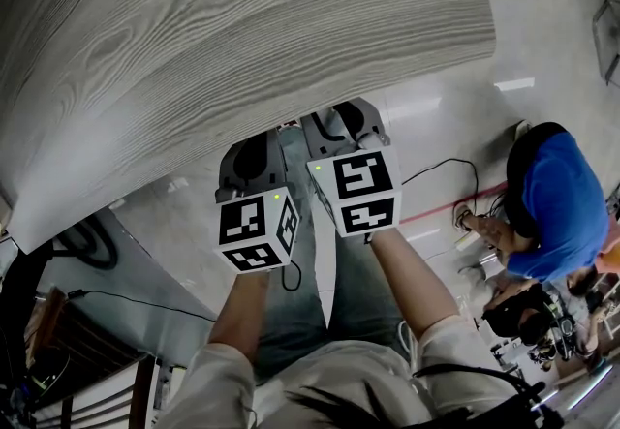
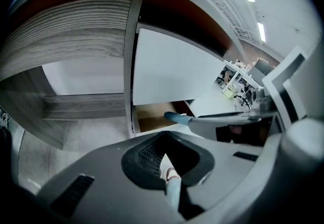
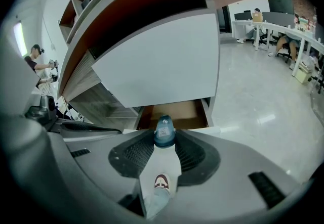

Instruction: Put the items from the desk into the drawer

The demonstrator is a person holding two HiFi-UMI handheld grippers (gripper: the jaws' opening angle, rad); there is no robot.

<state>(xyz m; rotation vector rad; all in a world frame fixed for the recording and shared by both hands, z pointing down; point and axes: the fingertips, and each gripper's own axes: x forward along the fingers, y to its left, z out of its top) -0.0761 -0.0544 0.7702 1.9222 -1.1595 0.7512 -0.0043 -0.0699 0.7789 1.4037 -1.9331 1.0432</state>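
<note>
The right gripper (image 3: 165,142) holds a blue-capped bottle (image 3: 164,131) tight, near the open drawer (image 3: 178,112). The left gripper (image 2: 163,138) has its jaws pressed together.

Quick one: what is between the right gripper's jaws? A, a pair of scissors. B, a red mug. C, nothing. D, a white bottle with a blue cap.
D: the right gripper is shut on a white bottle with a blue cap, which points toward the open drawer.
</note>
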